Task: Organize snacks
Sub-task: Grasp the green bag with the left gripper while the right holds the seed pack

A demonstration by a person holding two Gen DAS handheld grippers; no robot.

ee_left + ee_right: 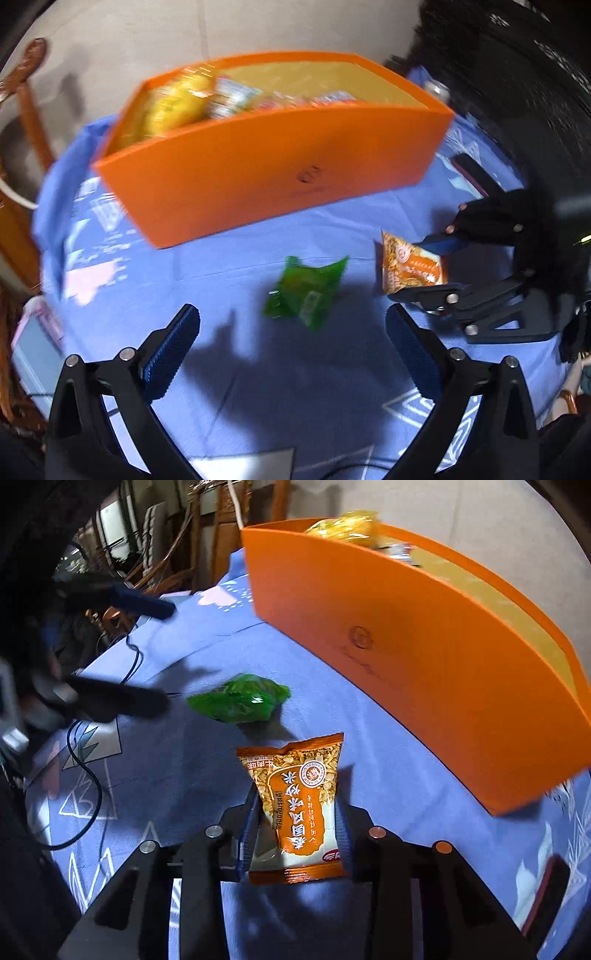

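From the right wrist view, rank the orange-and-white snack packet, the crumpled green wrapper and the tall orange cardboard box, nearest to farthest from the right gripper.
1. Orange-and-white snack packet: between the right gripper fingers, pads against its sides.
2. Crumpled green wrapper: on the blue tablecloth, ahead and slightly left.
3. Tall orange cardboard box: beyond, stretching to the right, snacks inside.

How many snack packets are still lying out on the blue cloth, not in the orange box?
2. A green packet lies loose mid-cloth, and an orange packet sits between the right gripper's pads. More snacks are already inside the orange box, partly hidden.
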